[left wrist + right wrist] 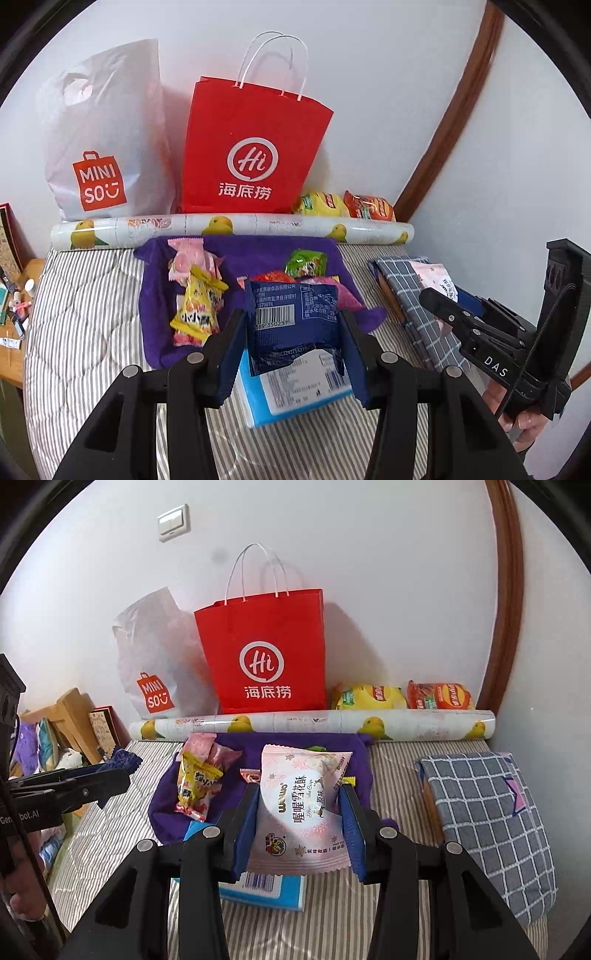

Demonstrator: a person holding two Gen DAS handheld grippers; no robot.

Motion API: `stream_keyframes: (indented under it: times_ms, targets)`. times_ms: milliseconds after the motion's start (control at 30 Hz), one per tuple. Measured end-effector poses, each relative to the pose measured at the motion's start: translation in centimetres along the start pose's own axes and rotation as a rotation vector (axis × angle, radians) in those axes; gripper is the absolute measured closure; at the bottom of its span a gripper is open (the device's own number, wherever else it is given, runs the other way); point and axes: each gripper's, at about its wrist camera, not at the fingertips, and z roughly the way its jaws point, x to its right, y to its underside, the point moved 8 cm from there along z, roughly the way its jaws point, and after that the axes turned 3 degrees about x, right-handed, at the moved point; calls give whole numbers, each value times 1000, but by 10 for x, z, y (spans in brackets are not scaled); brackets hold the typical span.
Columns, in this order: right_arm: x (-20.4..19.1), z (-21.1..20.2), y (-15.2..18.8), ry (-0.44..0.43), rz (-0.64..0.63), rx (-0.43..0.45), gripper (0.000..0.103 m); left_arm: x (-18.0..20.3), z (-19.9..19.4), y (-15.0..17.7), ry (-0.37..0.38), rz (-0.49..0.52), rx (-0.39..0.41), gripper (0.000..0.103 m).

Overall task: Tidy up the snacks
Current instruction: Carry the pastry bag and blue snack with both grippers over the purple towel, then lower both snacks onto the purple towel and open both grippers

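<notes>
My left gripper (293,325) is shut on a dark blue snack packet (293,314) with a barcode, held above the striped bed. My right gripper (299,805) is shut on a pale pink snack packet (303,812) printed with snowflakes. Ahead of both lies a purple cloth (236,254) holding several loose snacks: pink and yellow packets (197,295) on its left, a green one (306,263) on its right. The same purple cloth (166,812) and yellow packet (195,786) show in the right wrist view. A light blue box (291,398) lies on the bed under the grippers.
A red paper bag (251,147) and a white Miniso bag (107,147) stand against the wall behind a rolled patterned sheet (229,229). Yellow and orange chip bags (402,696) lie at the back right. A grey checked cloth (491,827) sits on the right. A cluttered desk (14,295) borders the left.
</notes>
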Motion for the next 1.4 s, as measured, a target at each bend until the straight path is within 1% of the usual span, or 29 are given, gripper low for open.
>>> stream_keyframes:
  times_ms: [467,600,733,1033,1133,1267,1400]
  targets:
    - [10,65,-50,-58,-5,-43,61,-25,45,-43,-46,-38,-10,56]
    - [10,89,-56,-83,-11,-82,60,-31,64,-54,-47,-58,-15,56]
    - [8,119,-51,-123,-11,-142,60,-37,83,-58,-40,-86,-23,56]
    - [4,177,-30,-148,-38,-261,60,-44,129,-63,-60,-86,-62,56]
    - [0,194,-18,-152,-61,-328,60,-50,142,-58,-55,-95,-85,56]
    - [1,205,-8,-141,-80,-367,60,-60,155,-53,-63,-109,-117,56]
    - [4,215,0,-137,-71,-407,60,-63,162,-47,-53,-115,-134,56]
